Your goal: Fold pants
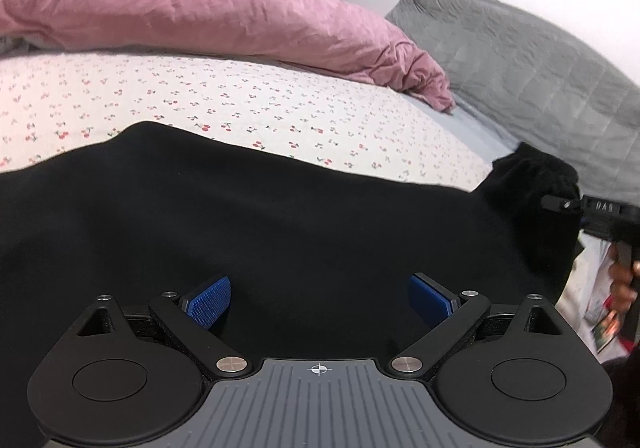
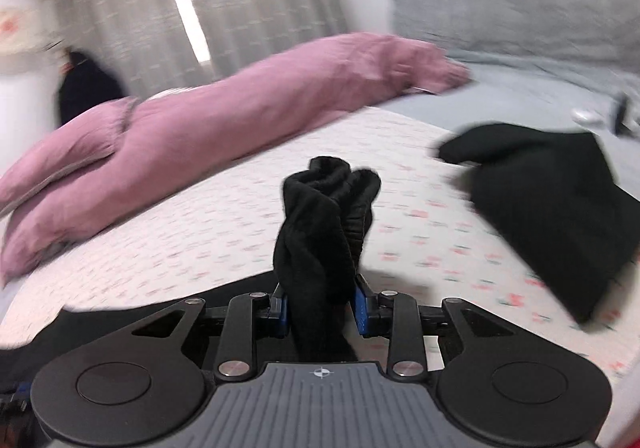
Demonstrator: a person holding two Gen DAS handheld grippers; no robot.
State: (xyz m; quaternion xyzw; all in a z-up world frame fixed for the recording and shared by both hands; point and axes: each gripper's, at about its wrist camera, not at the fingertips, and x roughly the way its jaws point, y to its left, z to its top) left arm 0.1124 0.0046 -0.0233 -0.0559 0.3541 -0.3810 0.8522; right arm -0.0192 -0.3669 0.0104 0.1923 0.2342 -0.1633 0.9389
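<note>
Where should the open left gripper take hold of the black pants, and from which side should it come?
Probably the near edge of the black pants, right ahead of the left gripper, coming in low from the person's side. The cloth lies flat on the cherry-print bedspread between the spread fingers, while the right gripper already pinches the bunched far end.

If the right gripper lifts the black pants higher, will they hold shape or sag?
Likely sag: the black pants bunch into soft folds where the right gripper is shut on them. The rest drapes flat over the bedspread, so it should trail limply. The knit looks grippy, so slipping seems unlikely.
</note>
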